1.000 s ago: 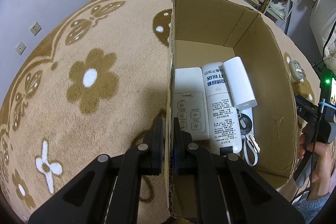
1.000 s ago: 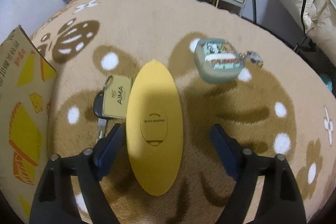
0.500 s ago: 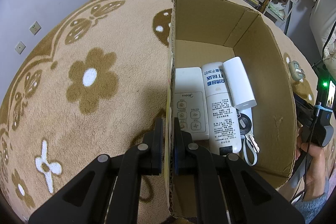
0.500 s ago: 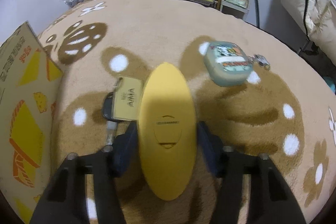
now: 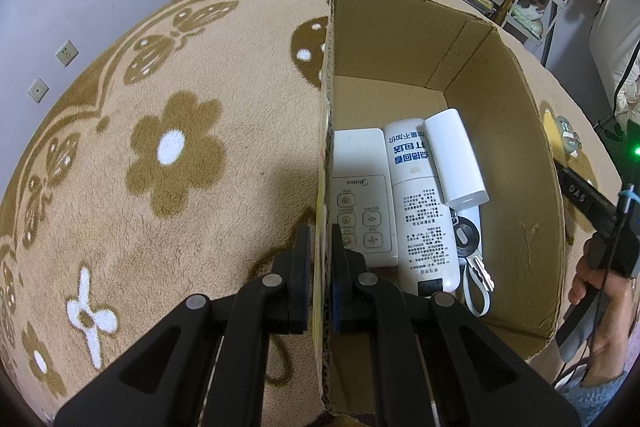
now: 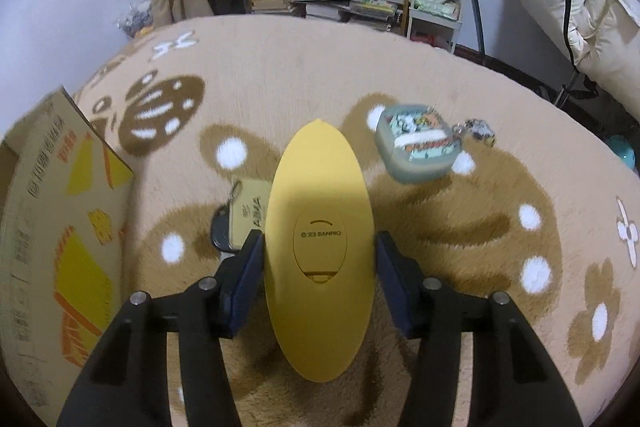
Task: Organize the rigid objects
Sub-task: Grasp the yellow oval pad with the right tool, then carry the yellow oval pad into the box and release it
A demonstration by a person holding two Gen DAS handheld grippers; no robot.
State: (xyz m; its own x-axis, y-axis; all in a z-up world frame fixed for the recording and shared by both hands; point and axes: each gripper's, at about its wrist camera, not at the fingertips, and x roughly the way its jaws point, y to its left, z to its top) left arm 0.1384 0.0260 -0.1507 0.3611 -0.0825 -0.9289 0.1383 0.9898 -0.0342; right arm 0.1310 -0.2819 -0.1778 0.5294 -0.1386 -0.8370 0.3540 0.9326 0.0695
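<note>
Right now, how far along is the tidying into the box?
Done: two remotes, a white stick and keys lie in the box, whose wall the left gripper clamps. In hand: the right gripper grips the yellow oval. Left: key tag and case.

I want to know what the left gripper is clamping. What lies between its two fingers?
In the left wrist view, the left gripper has the near side wall of the cardboard box between its fingers, one outside and one inside.
</note>
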